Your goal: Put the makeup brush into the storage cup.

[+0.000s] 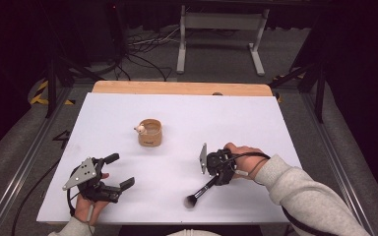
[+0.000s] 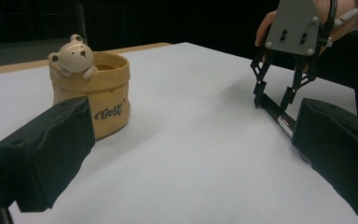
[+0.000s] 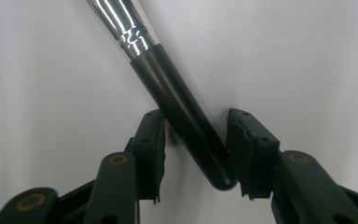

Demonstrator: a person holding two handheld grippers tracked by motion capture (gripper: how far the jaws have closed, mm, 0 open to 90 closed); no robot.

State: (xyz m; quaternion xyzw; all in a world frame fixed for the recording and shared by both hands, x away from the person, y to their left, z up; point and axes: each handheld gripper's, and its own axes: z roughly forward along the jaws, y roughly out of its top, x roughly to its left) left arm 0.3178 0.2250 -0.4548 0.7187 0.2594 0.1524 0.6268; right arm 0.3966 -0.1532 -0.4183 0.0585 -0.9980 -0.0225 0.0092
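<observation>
A black makeup brush (image 1: 203,191) with a silver ferrule lies on the white table (image 1: 236,113), bristles toward the front edge. My right gripper (image 1: 218,179) points down over its handle end. In the right gripper view the handle (image 3: 168,79) runs slantwise between the jaws of that gripper (image 3: 196,116); both pads sit close beside it and the jaws stand partly apart. My left gripper (image 1: 122,170) rests at the front left, jaws wide with nothing between them (image 2: 193,121). A tan pot (image 1: 150,133) with a small bear (image 2: 74,56) on its rim stands mid-table.
A wooden strip (image 1: 177,87) borders the table's far edge. Beyond it, a grey metal stand (image 1: 221,29) and cables lie on the floor. From the left gripper view, the right gripper (image 2: 272,100) and brush (image 2: 279,119) are off to the right of the pot (image 2: 98,98).
</observation>
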